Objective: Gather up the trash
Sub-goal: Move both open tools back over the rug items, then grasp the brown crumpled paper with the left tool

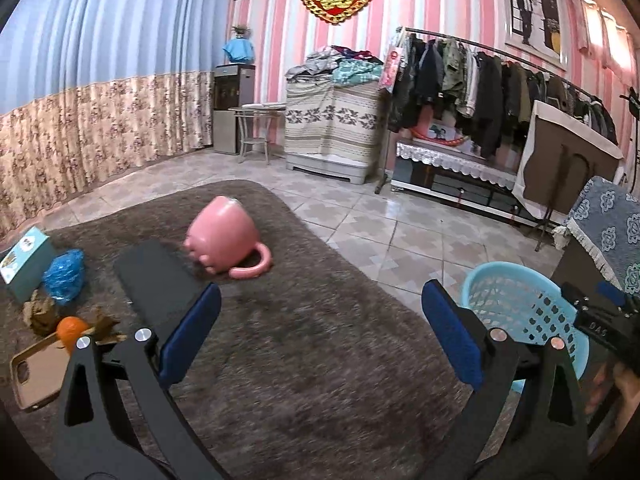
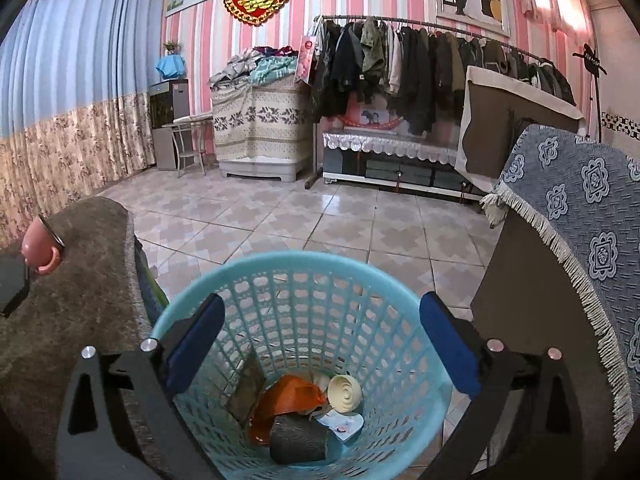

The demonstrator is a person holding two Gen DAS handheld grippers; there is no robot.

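— Where is the trash?

— Some lies in the blue basket, under my right gripper, whose jaws gape, empty. A blue bag and an orange remain at the rug's left edge.

— Your left gripper?

— Wide apart, holding nothing, above the rug.

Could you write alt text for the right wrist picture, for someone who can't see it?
An open gripper with blue pads hangs above a light blue basket that holds trash: an orange wrapper, a cream lid and a dark lump. A brown rug lies to the left on a tiled floor.
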